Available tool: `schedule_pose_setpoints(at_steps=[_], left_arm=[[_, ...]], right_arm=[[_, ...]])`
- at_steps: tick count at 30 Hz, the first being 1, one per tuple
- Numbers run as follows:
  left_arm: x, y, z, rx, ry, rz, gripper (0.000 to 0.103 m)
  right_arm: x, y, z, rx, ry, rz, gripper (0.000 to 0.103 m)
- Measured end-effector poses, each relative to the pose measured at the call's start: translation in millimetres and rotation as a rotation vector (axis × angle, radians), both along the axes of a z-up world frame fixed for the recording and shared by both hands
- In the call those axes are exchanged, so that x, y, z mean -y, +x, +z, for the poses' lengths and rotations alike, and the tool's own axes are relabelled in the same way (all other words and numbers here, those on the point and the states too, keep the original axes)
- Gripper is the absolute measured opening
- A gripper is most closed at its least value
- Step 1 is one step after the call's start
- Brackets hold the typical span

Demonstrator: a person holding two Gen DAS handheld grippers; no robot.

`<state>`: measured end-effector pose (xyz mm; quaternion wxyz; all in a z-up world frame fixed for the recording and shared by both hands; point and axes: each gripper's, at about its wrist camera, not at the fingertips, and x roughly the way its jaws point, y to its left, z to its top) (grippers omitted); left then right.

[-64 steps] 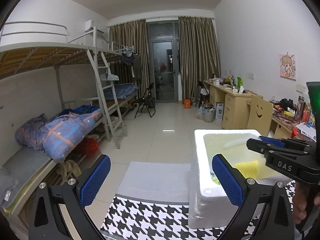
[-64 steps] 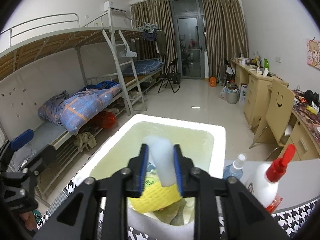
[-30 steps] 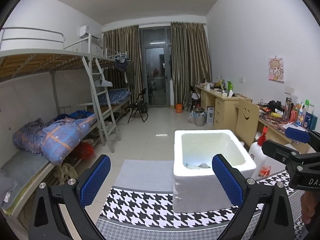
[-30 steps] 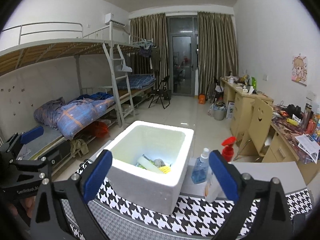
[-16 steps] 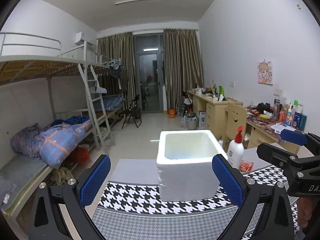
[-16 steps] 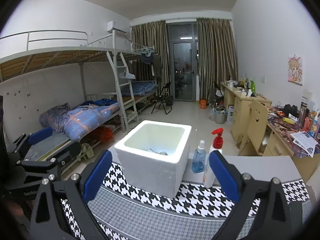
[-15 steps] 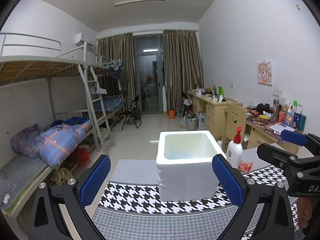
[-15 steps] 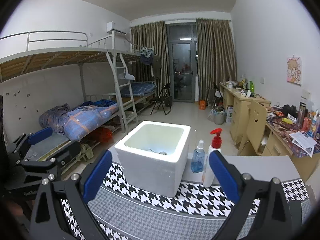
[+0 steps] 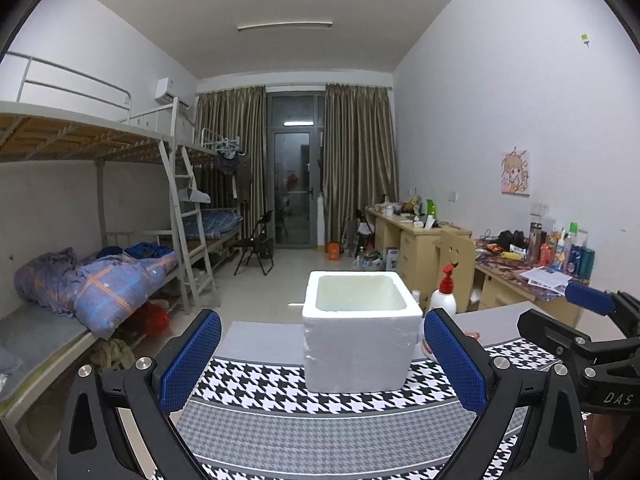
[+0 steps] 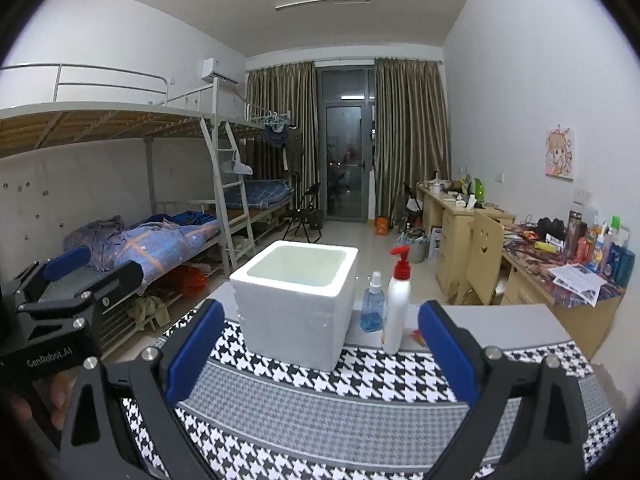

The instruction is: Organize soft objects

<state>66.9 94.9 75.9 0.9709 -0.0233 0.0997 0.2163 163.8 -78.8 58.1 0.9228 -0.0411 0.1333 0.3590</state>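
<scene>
Currently: both grippers hover over the near edge of the surface point(image 10: 320, 412), level, facing the box.
Left gripper point(image 9: 322, 360): jaws released, spread wide, nothing between the blue pads point(image 9: 192, 356).
Right gripper point(image 10: 316, 350): jaws released, spread wide, empty; the box shows through the gap.
Box point(image 10: 296, 304): white foam, open top, upright on the houndstooth cloth point(image 10: 400, 364), well ahead of both grippers.
Soft objects: none visible on the cloth; box interior hidden below the rim from both views, so cannot tell what lies inside.
Bottles: blue spray bottle point(image 10: 373, 304) and white pump bottle point(image 10: 397, 308) stand just right of the box, close together; hard items, judged not part of the task.
Small red item point(image 10: 416, 334): near the pump bottle base, too small to identify.
Step in hand: judged end of a cycle or of the task, since both grippers are empty and backed off and no loose soft item is in sight.
Next move: if anything remains, it lies out of frame; look for it, close one gripper gently on it, carry it above the rim, release.
Risk: the light foam box could shift if a gripper bumps its wall.
</scene>
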Motion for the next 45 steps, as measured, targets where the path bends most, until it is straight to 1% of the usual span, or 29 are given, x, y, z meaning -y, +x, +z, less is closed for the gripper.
schedule_pose_setpoints(at_steps=[2,7,11,13,16,22,26,28,31,36,40,45], left_arm=[[0.1,-6.0,-1.7,0.013,-0.009,0.001,0.102],[5.0,-14.2,-9.8,0.011,0.011,0.020,0.102],[9.8,-21.5,-16.8,0.026,0.017,0.007,0.102],[13.6,-24.0,-20.3,0.027,0.033,0.002,0.102],[16.0,-28.1,-22.7,0.037,0.030,-0.011,0.102],[25.5,-33.3,-30.1,0.058,0.051,-0.028,0.102],[29.3,-34.1,-38.9,0.058,0.049,-0.022,0.102],[30.0,-34.7,-41.6,0.062,0.048,-0.025,0.102],[29.0,-34.2,-46.5,0.060,0.027,-0.031,0.102],[30.9,-33.8,-56.2,0.061,0.039,-0.004,0.102],[31.3,-34.0,-62.4,0.059,0.031,0.001,0.102],[34.0,-38.8,-68.3,0.066,0.037,0.018,0.102]], right_arm=[[3.7,-2.4,-2.4,-0.001,0.009,-0.004,0.099],[12.6,-13.1,-10.7,0.031,0.030,-0.028,0.100],[16.9,-18.5,-18.9,0.043,0.043,-0.028,0.100],[20.5,-22.3,-22.4,0.063,0.054,-0.040,0.100],[25.5,-29.8,-28.4,0.085,0.066,-0.050,0.100],[31.3,-36.3,-40.0,0.088,0.083,-0.057,0.100],[35.6,-36.6,-43.1,0.084,0.097,-0.068,0.100],[37.6,-38.0,-45.1,0.097,0.096,-0.071,0.100],[40.1,-39.0,-48.0,0.106,0.094,-0.086,0.100],[45.6,-41.3,-53.1,0.103,0.103,-0.099,0.100],[47.2,-43.8,-58.8,0.108,0.098,-0.109,0.100],[50.4,-43.4,-65.0,0.094,0.107,-0.125,0.100]])
